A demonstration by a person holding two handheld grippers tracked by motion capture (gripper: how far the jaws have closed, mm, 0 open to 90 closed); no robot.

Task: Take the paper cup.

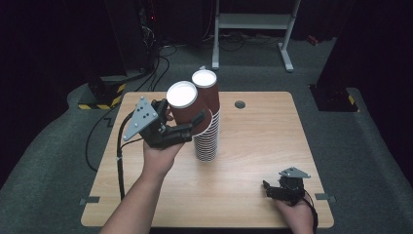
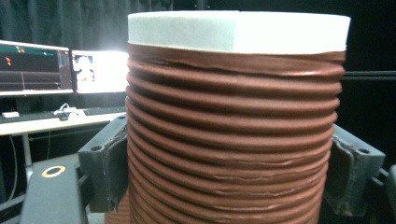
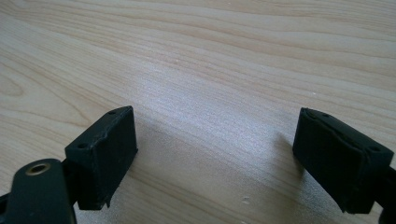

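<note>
A tall stack of brown paper cups stands upright in the middle of the wooden table. My left gripper is raised just left of the stack's top and is shut on a brown ribbed cup. This cup tilts, with its white mouth towards the high camera. In the left gripper view the ribbed cup sits squeezed between both pads. My right gripper rests low at the table's front right corner. It is open over bare wood, with nothing between its jaws.
A round cable hole sits near the table's far edge. A metal frame stands on the carpet behind the table. A yellow-black striped base and cables lie at the far left. Lit monitors stand on a desk.
</note>
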